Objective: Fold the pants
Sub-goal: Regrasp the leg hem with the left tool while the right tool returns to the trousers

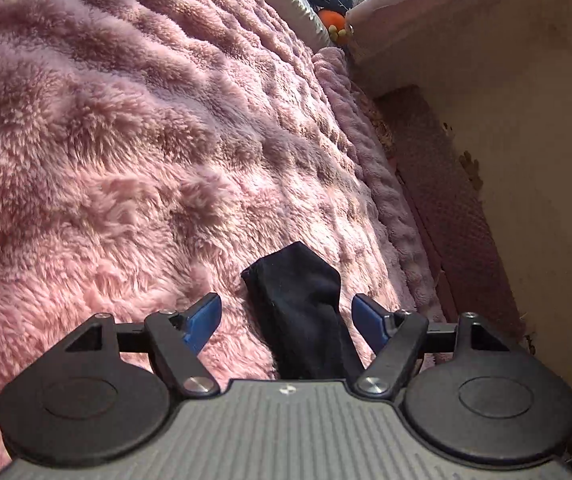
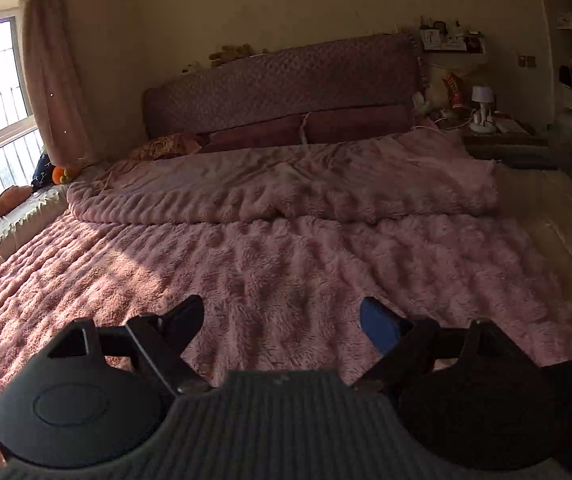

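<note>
On the fluffy pink plush blanket [image 1: 126, 160] covering the bed, a narrow strip of black fabric, seemingly part of the pants [image 1: 301, 312], is lying flat with its pointed end aimed away from the person. The rest of the garment is running back under the left gripper [image 1: 286, 314] and is hidden there, so how far the folding has come cannot be judged.

The left gripper is standing wide apart, its blue-padded fingers [image 1: 206, 318] sitting either side of the black strip without touching it; the cloth is released. In the right wrist view, the right gripper [image 2: 282, 320] is likewise spread wide with nothing between its fingers, facing bare blanket toward the padded mauve headboard [image 2: 282, 88].

The main risk appears to be the long pile: a finger coming down for a new pinch could be catching pink fibres along with the black cloth, dragging the blanket and rucking the fold. The thin, loose strip could also be slipping or twisting if gripped at only one edge.

To the strip's right, the blanket's edge is falling away near a cream wall [image 1: 525, 160], leaving little room that side. To the left and ahead, the bed is lying broad and open, up to a rumpled pink duvet [image 2: 286, 184] near the pillows.
</note>
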